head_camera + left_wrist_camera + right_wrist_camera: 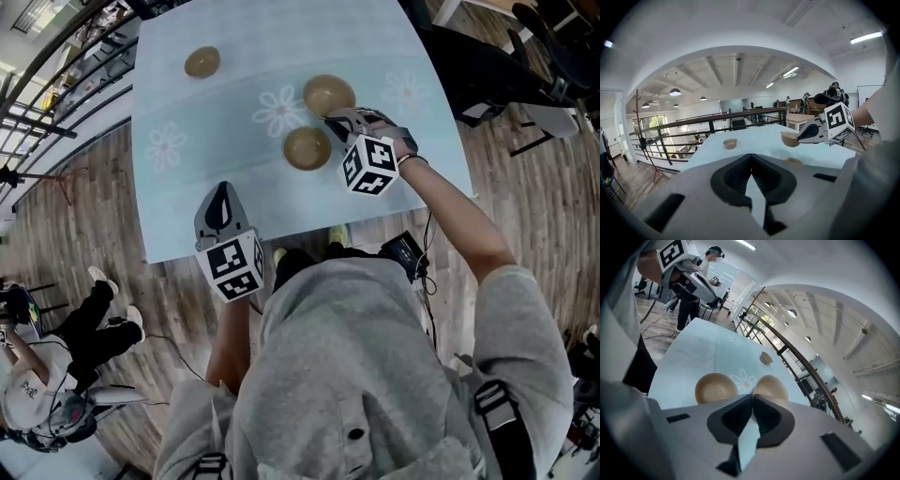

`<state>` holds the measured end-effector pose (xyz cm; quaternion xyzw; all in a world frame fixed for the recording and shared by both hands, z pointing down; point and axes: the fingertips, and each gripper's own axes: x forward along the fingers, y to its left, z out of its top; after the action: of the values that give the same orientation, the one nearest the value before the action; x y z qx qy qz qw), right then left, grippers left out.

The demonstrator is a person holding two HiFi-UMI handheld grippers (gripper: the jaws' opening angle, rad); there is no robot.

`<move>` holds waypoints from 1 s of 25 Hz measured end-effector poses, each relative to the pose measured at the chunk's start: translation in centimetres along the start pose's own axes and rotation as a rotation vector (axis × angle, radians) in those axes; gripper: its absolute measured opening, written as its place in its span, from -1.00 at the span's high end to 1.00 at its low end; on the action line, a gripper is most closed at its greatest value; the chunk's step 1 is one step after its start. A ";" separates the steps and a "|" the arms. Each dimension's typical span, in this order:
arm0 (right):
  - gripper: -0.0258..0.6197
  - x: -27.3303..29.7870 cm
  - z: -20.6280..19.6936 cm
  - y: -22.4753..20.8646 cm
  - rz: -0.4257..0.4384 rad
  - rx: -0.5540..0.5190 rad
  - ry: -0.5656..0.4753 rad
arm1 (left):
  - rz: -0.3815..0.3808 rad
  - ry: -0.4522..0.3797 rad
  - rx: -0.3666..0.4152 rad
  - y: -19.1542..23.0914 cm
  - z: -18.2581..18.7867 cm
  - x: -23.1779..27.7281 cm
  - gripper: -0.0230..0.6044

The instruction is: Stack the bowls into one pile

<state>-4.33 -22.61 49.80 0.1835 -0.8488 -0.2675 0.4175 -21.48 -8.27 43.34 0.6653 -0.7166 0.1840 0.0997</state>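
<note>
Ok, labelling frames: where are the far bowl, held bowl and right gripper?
far bowl [202, 62], head view, its middle
held bowl [328, 94], head view, its hollow
right gripper [330, 115], head view, between fingertips

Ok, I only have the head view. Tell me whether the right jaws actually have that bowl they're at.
Observer: Yes. The right gripper view shows the right gripper with its jaws closed on the rim of the bowl.
Operator: Now tell me if it's off the table.
Observer: It looks so. In the left gripper view it hangs above the table, higher than the nearer bowl resting there.
</note>
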 end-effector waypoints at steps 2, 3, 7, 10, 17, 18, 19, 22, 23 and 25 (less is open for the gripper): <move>0.83 -0.4 0.7 1.1 -0.005 0.008 0.013 | -0.021 0.000 0.004 0.5 -0.3 -0.7 0.87; 0.83 -0.7 0.9 1.6 -0.006 0.014 0.021 | -0.030 0.002 0.003 0.7 -0.4 -0.9 0.87; 0.83 -1.3 2.0 3.3 -0.008 0.040 0.052 | -0.060 0.002 0.010 2.3 -0.5 -2.2 0.87; 0.83 -1.0 3.0 4.9 -0.010 0.063 0.090 | -0.078 0.011 0.012 4.4 -1.3 -3.3 0.87; 0.83 1.0 2.6 9.8 0.042 0.058 0.178 | -0.095 0.025 0.000 7.5 -3.5 -4.0 0.87; 0.83 1.2 2.4 10.2 0.043 0.063 0.192 | -0.096 0.023 -0.001 7.9 -3.8 -4.2 0.87; 0.83 1.5 2.3 10.4 0.042 0.070 0.204 | -0.097 0.023 -0.003 8.3 -4.1 -4.4 0.87; 0.83 2.1 2.2 10.8 0.039 0.087 0.229 | -0.097 0.028 -0.011 9.5 -4.9 -4.6 0.87; 0.83 2.3 2.0 10.9 0.040 0.090 0.237 | -0.098 0.030 -0.013 9.7 -5.1 -4.7 0.87; 0.83 2.7 1.7 11.3 0.047 0.097 0.256 | -0.104 0.035 -0.013 10.1 -5.6 -4.8 0.87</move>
<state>-8.27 -14.61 57.42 0.2163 -0.8047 -0.1907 0.5189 -31.56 -1.17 45.29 0.6977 -0.6805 0.1854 0.1258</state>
